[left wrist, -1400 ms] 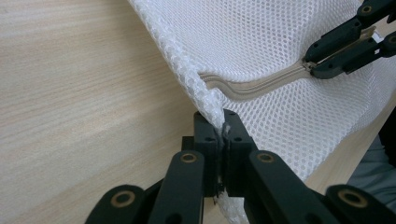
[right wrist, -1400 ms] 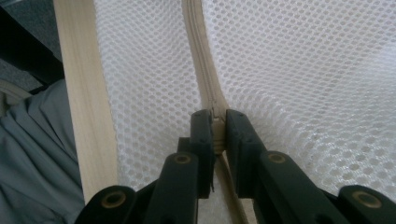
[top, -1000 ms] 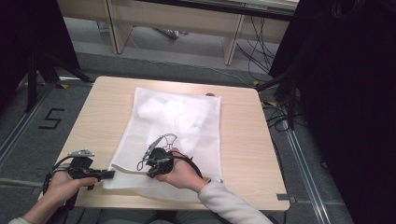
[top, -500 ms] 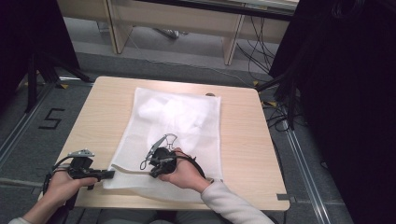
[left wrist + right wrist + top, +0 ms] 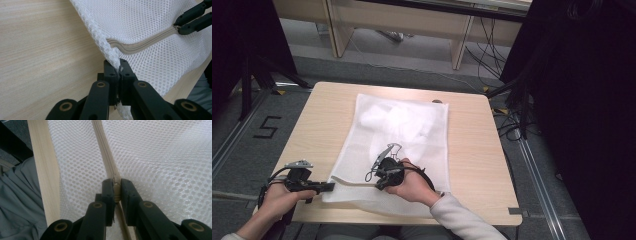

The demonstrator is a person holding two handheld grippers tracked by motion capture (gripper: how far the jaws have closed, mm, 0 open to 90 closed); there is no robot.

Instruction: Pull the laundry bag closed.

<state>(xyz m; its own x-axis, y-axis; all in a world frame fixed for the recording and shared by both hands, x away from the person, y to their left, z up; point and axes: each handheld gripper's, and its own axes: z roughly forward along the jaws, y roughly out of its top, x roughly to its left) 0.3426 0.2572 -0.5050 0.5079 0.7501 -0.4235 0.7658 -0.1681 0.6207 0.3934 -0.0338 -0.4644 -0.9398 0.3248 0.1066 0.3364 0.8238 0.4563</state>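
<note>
High view: both hands low at near edge; left gripper point(image 5: 328, 187) pinches mesh bag point(image 5: 402, 125) corner, right gripper point(image 5: 378, 185) its zip.

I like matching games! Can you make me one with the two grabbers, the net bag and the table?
Things:
1. left gripper
2. right gripper
3. mesh bag
4. table

States:
A. light wood
B. pinching the bag's corner edge
C. white, lying flat
D. pinching the zipper

Pairs: 1-B, 2-D, 3-C, 4-A
</note>
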